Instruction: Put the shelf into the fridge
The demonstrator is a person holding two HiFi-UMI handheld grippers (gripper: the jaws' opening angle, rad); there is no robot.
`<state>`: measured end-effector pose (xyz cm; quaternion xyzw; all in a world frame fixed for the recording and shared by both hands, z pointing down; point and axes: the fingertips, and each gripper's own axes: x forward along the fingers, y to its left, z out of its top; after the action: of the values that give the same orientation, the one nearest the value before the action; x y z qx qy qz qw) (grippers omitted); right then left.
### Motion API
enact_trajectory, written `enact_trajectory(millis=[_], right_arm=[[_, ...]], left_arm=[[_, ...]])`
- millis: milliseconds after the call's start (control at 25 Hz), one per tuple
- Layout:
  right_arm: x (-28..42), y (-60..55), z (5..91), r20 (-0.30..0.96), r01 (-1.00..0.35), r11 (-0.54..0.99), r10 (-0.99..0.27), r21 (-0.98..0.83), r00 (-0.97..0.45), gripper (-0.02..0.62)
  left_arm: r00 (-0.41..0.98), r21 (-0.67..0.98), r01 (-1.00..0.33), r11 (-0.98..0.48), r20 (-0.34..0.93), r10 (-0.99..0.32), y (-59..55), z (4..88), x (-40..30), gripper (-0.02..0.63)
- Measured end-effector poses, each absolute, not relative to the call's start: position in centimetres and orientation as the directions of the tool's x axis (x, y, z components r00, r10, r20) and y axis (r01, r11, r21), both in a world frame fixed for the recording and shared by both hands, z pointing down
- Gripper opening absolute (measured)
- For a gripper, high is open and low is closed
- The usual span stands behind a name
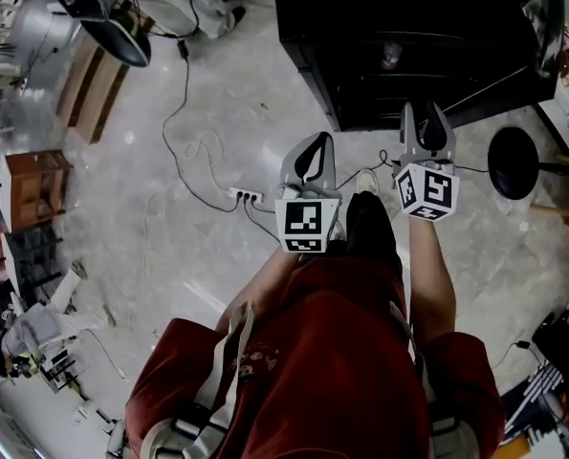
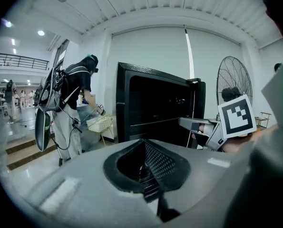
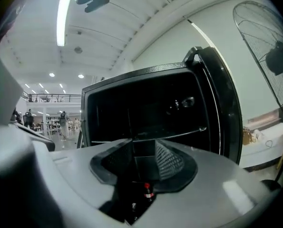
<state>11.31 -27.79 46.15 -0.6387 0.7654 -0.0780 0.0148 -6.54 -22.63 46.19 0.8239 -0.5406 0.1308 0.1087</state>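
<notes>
We are standing on a pale grey marbled floor [image 1: 217, 94], facing a tall black open fridge [image 1: 408, 46] that is filling the head view from twelve to two o'clock. A black wire-cage standing fan [image 2: 234, 87] is rising at three o'clock of the fridge. The thin flat shelf [image 3: 179, 135] with a pale front edge is lying across the fridge's dark inside, well apart from both tools. We are holding the left hand-held gripper [image 1: 315, 142] near the middle of the head view, pointing toward twelve o'clock, its jaws closed together on nothing. The right hand-held gripper [image 1: 425, 113] is hovering at its three o'clock, near the fridge's lower front, its jaws standing partly apart with nothing between them. A white power strip [image 1: 246, 197] is lying on the floor at nine o'clock of the left hand-held gripper.
</notes>
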Motion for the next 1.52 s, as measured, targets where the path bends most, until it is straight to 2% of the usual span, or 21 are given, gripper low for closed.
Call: enact_trajectory(millis=[240, 360, 960, 1520], right_arm=[[12.2, -28.0, 46.4, 0.091, -0.985, 0.13, -0.986, -0.111, -0.141, 0.06], [12.1, -28.5, 46.4, 0.089, -0.987, 0.124, -0.987, -0.104, -0.134, -0.006], [9.7, -32.7, 46.9, 0.121, -0.981, 0.166, -0.977, -0.096, -0.177, -0.005], [9.5, -36.7, 46.9, 0.07, -0.988, 0.137, -0.987, -0.07, -0.142, -0.005]], left_arm=[[0.378, 0.04, -0.921, -0.389, 0.341, -0.861, -22.8, 46.5, -6.6, 0.006], [0.373, 0.041, -0.923, -0.383, 0.343, -0.862, -23.0, 46.6, -6.7, 0.006], [0.353, 0.047, -0.932, -0.36, 0.342, -0.871, -24.2, 46.7, -7.4, 0.006], [0.359, 0.03, -0.929, -0.368, 0.303, -0.883, -24.6, 45.2, -7.9, 0.006]])
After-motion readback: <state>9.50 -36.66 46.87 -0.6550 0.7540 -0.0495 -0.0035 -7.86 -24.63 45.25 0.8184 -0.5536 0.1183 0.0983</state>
